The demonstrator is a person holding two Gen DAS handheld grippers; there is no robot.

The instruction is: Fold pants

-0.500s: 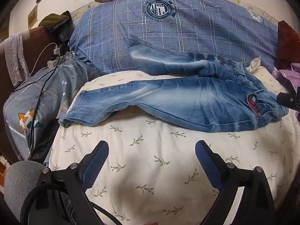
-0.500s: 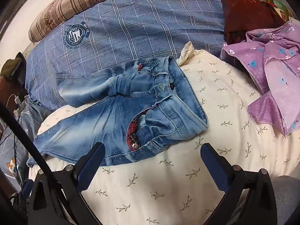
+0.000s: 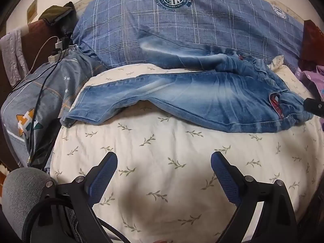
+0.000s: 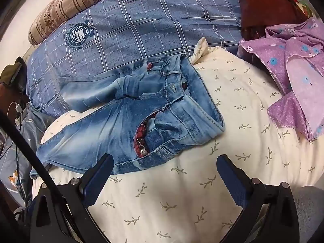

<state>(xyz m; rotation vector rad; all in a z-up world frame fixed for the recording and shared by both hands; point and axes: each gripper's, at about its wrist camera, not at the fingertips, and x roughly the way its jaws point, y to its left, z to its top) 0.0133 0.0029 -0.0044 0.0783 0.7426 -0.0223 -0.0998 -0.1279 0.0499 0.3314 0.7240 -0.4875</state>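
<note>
Faded blue jeans [image 3: 202, 101] lie spread across a cream leaf-print quilt [image 3: 162, 151], waist to the right, one leg stretching left, the other leg draped up onto a blue plaid pillow [image 3: 202, 20]. In the right wrist view the jeans [image 4: 121, 125] show a red plaid pocket lining and an open waistband. My left gripper [image 3: 164, 160] hovers open over bare quilt, short of the near leg. My right gripper [image 4: 165, 162] is open too, just short of the waist, its left finger overlapping the jeans' lower edge in the picture. Neither holds anything.
A striped brown bolster [image 4: 81, 2] lies behind the plaid pillow. Purple flowered cloth [image 4: 293, 70] and a dark red cushion [image 4: 263, 6] sit at the right. At the left lie a grey star-print pillow [image 3: 40, 101] and charger cables [image 3: 58, 46].
Both views have shifted very slightly; the jeans lie as before and both grippers stay open.
</note>
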